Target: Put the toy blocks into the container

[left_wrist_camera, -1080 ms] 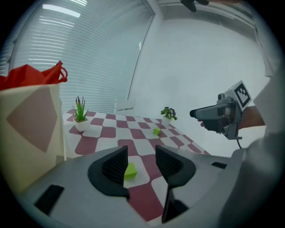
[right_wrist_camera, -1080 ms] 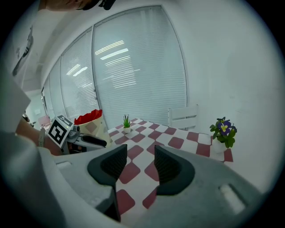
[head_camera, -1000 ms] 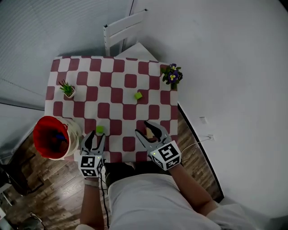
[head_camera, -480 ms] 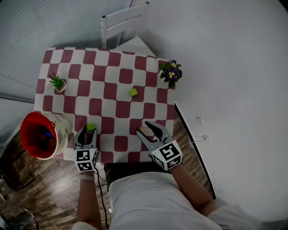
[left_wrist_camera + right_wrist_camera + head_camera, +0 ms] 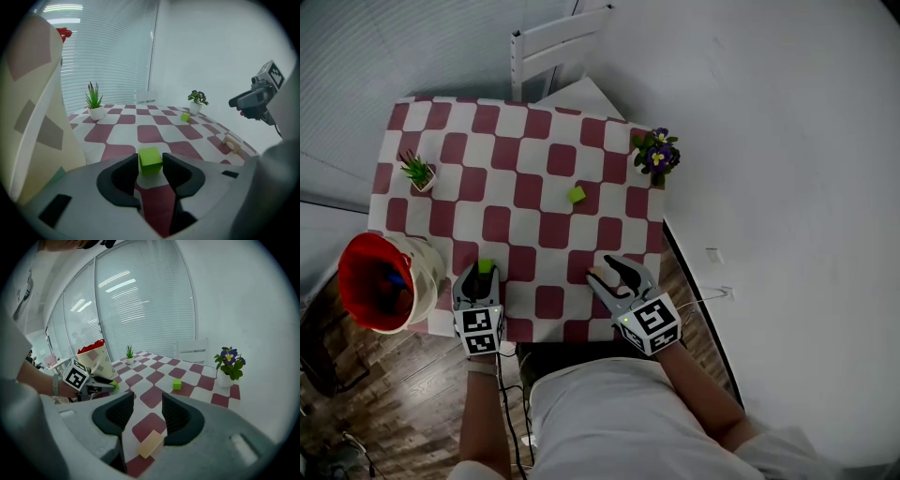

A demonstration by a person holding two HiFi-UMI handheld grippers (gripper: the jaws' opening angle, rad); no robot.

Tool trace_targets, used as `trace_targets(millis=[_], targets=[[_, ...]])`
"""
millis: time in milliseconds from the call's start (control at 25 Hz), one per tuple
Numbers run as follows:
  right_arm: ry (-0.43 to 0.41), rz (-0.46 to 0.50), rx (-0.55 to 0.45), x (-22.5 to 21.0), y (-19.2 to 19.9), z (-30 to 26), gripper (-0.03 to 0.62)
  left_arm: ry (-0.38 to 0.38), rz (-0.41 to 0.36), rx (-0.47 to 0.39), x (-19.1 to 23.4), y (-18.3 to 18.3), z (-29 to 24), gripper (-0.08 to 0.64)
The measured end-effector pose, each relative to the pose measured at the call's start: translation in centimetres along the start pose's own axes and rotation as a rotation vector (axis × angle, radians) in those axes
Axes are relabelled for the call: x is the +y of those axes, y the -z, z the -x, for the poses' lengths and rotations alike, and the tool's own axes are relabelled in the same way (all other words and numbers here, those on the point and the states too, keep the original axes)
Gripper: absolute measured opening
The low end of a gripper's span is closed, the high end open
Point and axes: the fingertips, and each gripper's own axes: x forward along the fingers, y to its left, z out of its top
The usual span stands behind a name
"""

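Observation:
A green block sits on the checked table near its front left edge, and my left gripper is shut on it, one jaw against each side. The container, a cream bucket with a red lining, stands just left of that gripper at the table's corner; several blocks lie inside. My right gripper hovers open over a tan block near the front right edge. A second green block lies alone further back, right of the middle.
A small green plant in a white pot stands at the left edge. A purple flower pot stands at the back right corner. A white chair is behind the table. Wooden floor lies below the front edge.
My left gripper has moved forward around the near green block and its jaws have come together on it. The right gripper has stayed open over the tan block.

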Motion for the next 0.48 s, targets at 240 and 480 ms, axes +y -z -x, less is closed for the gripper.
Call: trace_targets(millis=[240,480], targets=[[-0.004,0.005,-0.006,0.0,-0.6,-0.2,0.19,0.006,0.021,-0.021,0.2,-0.5,0.0,0.143],[-0.016,0.005,-0.022,0.8,-1.6,-0.4,0.19,0.011,0.03,-0.023,0.4,-0.8,0.9,0.14]])
